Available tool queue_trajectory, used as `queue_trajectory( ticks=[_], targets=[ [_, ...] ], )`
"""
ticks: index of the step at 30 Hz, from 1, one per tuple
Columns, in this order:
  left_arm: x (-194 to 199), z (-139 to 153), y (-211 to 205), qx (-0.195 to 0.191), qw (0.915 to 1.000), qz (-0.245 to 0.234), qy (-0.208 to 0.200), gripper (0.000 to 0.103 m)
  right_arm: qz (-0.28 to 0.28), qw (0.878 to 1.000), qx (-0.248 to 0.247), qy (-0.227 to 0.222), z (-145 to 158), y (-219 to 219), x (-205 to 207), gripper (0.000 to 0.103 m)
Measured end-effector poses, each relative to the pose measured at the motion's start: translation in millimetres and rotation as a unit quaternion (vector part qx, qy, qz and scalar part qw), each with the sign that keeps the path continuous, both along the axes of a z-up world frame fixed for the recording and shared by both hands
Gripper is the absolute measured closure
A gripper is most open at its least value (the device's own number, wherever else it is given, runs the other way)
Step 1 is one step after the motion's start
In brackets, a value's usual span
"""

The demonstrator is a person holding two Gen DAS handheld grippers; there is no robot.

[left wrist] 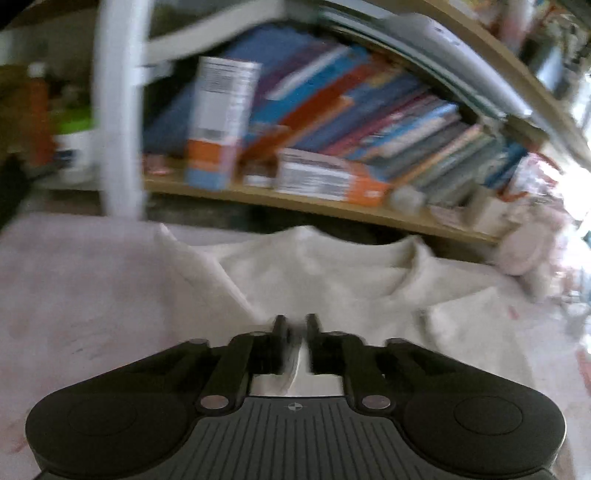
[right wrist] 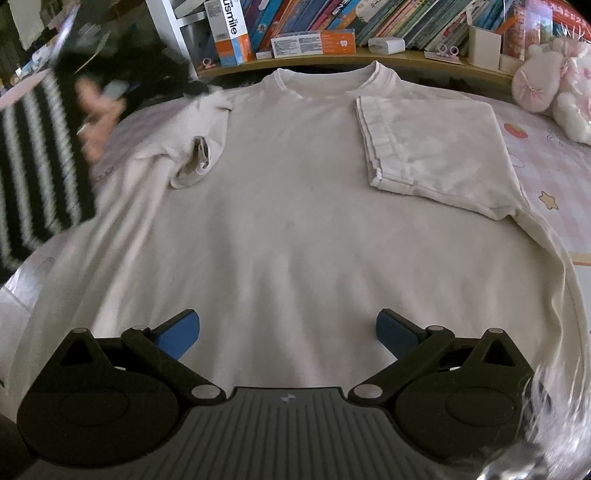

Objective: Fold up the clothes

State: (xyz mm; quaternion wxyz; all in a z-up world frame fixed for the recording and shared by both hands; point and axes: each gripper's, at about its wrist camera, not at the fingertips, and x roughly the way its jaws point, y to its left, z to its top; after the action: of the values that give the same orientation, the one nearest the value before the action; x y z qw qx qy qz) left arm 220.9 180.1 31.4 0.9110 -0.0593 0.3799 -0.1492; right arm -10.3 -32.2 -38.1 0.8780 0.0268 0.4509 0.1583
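Note:
A cream T-shirt (right wrist: 295,221) lies flat, front up, on a pink sheet (right wrist: 535,155), collar toward the bookshelf. Its right sleeve (right wrist: 436,147) is folded inward over the chest. The left sleeve (right wrist: 195,162) lies bunched and partly turned in. My right gripper (right wrist: 288,332) hovers over the shirt's lower part, open wide, with nothing between its blue pads. In the blurred left wrist view, my left gripper (left wrist: 295,325) is low over the shirt's (left wrist: 314,266) left edge. Its fingers stand a narrow gap apart, with pale cloth showing through.
A person's hand (right wrist: 96,110) and striped sleeve (right wrist: 37,166) are blurred at the shirt's left. Behind the collar a wooden shelf (right wrist: 369,59) holds several books and boxes (right wrist: 229,33). Pink plush toys (right wrist: 546,81) sit at the far right. A white post (left wrist: 118,110) stands at the left.

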Motion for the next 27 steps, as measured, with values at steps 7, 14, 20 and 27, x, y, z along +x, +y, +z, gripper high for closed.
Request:
queue_trajectory(
  ticks=[7,14,20,27],
  targets=[
    [-31,12,13,0.102,0.9930,0.021,-0.057,0.044,0.002,1.000,0.004,0.000,0,-5,-2,0.000],
    [-56,10,15,0.067,0.9948,0.012,-0.075,0.049,0.010,1.000,-0.011,-0.004,-3,0,-1,0.000],
    [-26,-19,-38,0.133,0.9905,-0.022,-0.027,0.102,0.016,1.000,-0.013,-0.003,-2,0,-4,0.000],
    [0,-11,-33,-0.087,0.9956,-0.031,0.009,0.070,0.017,1.000,-0.012,0.001,-1,-3,-8,0.000]
  ],
)
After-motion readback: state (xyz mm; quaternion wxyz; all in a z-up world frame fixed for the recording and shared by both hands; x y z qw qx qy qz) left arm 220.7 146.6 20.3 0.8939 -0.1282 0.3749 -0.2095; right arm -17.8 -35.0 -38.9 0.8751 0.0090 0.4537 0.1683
